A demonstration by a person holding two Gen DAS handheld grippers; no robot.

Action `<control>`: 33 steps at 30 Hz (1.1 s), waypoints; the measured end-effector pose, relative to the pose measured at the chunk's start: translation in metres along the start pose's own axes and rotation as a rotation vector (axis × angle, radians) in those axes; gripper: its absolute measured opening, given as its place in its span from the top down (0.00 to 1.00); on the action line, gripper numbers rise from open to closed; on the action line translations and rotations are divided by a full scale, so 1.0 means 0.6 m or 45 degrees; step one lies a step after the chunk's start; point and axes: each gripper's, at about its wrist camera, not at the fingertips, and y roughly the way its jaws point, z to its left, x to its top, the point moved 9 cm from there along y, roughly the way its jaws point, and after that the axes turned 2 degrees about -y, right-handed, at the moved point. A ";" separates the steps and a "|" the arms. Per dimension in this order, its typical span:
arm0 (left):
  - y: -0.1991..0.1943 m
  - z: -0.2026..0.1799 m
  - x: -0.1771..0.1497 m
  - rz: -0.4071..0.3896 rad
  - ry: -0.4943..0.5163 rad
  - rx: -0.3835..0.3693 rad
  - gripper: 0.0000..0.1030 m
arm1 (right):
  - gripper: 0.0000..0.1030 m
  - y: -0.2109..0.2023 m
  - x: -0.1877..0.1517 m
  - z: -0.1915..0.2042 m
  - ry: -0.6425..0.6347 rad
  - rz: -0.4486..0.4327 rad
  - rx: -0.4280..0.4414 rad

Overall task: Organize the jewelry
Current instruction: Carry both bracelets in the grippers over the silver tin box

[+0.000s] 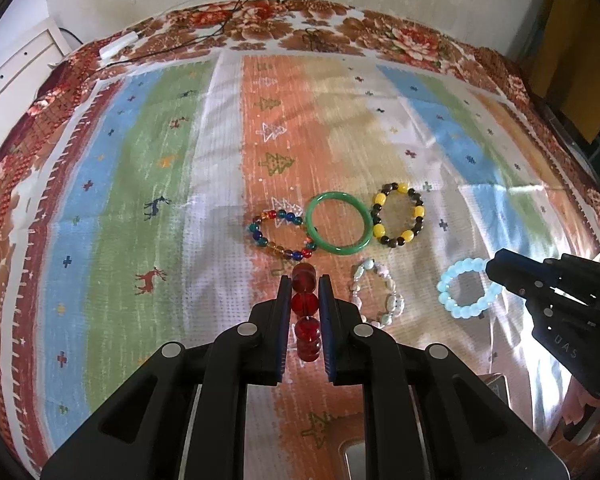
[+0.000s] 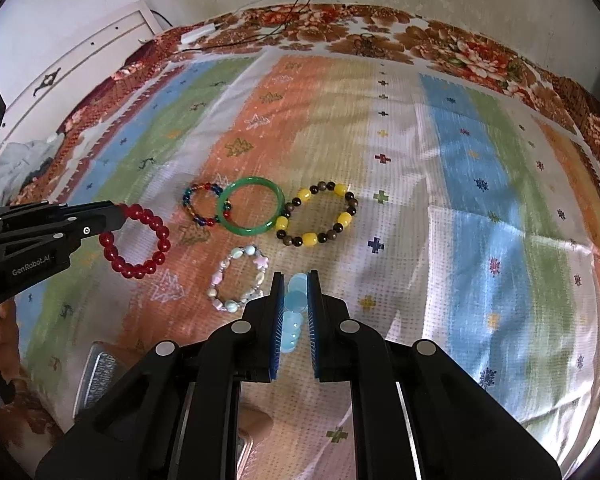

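**Two bracelets held above the cloth**

The red bead bracelet (image 2: 136, 240) hangs clamped in the left gripper (image 1: 305, 280), above the striped cloth (image 1: 180, 152). The pale blue bracelet (image 1: 466, 290) is pinched in the right gripper (image 2: 296, 280). On the cloth lie the green bangle (image 1: 339, 222), touching a multicoloured bead bracelet (image 1: 278, 232) and a yellow-and-dark one (image 1: 398, 214), with a pastel bracelet (image 1: 376, 292) nearer.

2 fisheye wrist cameras look steeply down along their own tongs, close above a striped cloth (image 1: 180, 160). The left view faces the red bead bracelet (image 1: 306, 312), the right view the pale blue bracelet (image 2: 294, 320). Both share the green bangle (image 1: 339, 223) and each other's tongs at the frame edge.
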 end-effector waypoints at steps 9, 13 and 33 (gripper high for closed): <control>-0.041 -0.017 -0.002 -0.053 0.018 -0.035 0.87 | 0.88 -0.044 0.008 0.015 -0.001 -0.064 0.036; -0.057 -0.024 -0.005 -0.074 0.032 -0.037 0.87 | 0.88 -0.061 0.009 0.018 0.002 -0.089 0.041; -0.126 -0.089 -0.038 -0.161 0.106 -0.098 0.87 | 0.88 -0.141 -0.029 0.053 -0.040 -0.170 0.069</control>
